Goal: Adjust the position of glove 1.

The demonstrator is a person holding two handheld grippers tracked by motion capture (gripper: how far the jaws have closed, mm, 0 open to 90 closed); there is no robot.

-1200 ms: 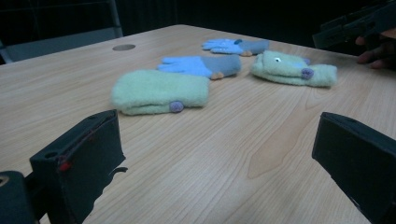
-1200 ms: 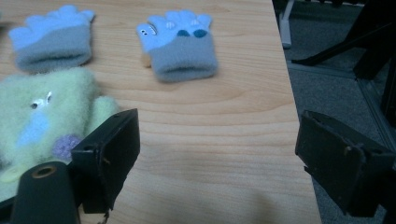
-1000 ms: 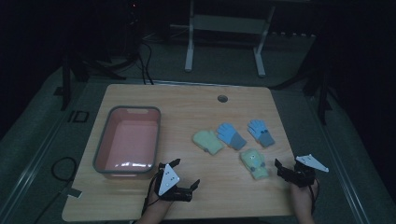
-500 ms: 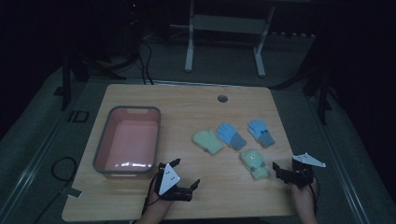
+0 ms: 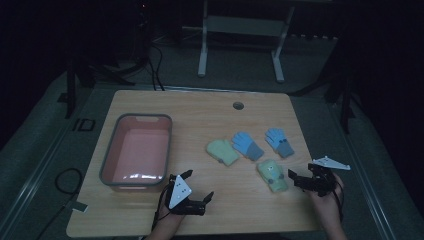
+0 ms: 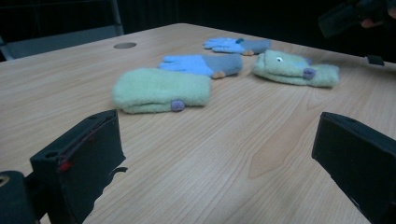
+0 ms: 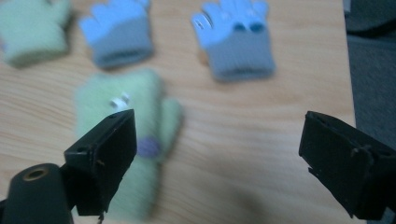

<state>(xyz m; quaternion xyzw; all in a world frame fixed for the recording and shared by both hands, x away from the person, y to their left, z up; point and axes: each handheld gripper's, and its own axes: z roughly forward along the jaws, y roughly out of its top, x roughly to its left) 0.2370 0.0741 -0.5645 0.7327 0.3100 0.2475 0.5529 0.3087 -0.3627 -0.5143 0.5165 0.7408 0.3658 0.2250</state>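
**Green mitten beside the wide-open right gripper**

Green mitten (image 5: 272, 175) lies flat on the table (image 5: 200, 110), fuzzy, with a white eye and purple button. Right gripper (image 5: 299, 180) just beside it, jaws spread, empty. Left gripper (image 5: 197, 189) near the pink tub (image 5: 136, 150), likewise spread and empty. Right gripper view shows the button (image 7: 148, 147), though blurred; its left jaw covers part of the mitten. High view too dim for detail.

Left tool (image 6: 224, 154) hovering low over bench (image 6: 233, 154), jaws standing wide apart; plain green mitten (image 6: 161, 90) lying ahead, blue gloves (image 6: 205, 64) lying beyond.
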